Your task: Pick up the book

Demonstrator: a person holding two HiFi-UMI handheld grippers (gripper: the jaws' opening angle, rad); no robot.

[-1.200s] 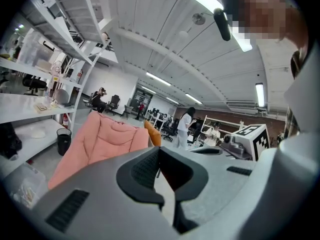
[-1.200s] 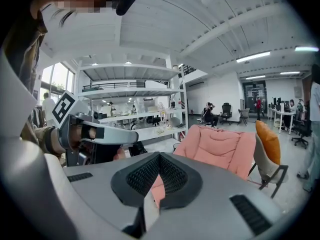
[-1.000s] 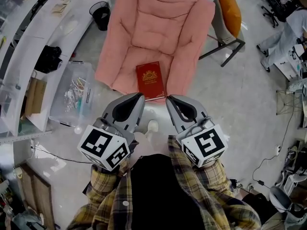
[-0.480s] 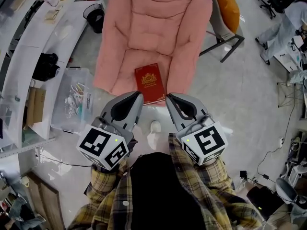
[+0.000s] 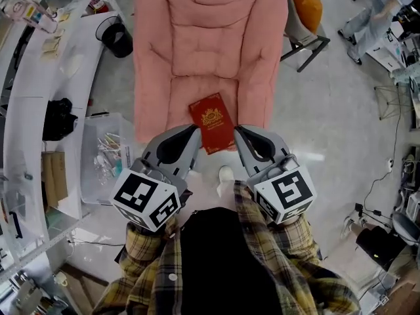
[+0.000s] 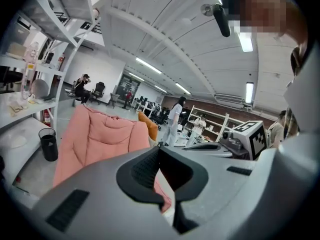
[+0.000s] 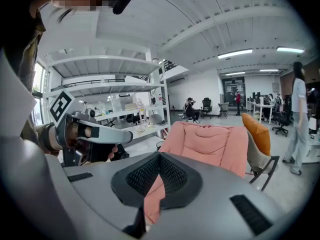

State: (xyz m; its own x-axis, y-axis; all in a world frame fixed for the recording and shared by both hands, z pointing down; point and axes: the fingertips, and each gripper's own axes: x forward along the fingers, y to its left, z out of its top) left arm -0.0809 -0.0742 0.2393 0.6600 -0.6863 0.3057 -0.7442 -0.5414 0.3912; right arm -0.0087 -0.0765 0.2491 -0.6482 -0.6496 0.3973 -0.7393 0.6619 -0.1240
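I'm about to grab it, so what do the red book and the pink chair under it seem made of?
Red book: likely a hardcover in smooth cloth or leatherette, going by the flat cover and gold emblem; which one isn't clear. Pink chair: soft padded fabric, matte, shown by puffy quilted seams and folds.

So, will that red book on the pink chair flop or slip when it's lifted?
Probably stiff: the book looks like a hardback lying flat. Its smooth cover may slip. The padded chair would likely give under a push.
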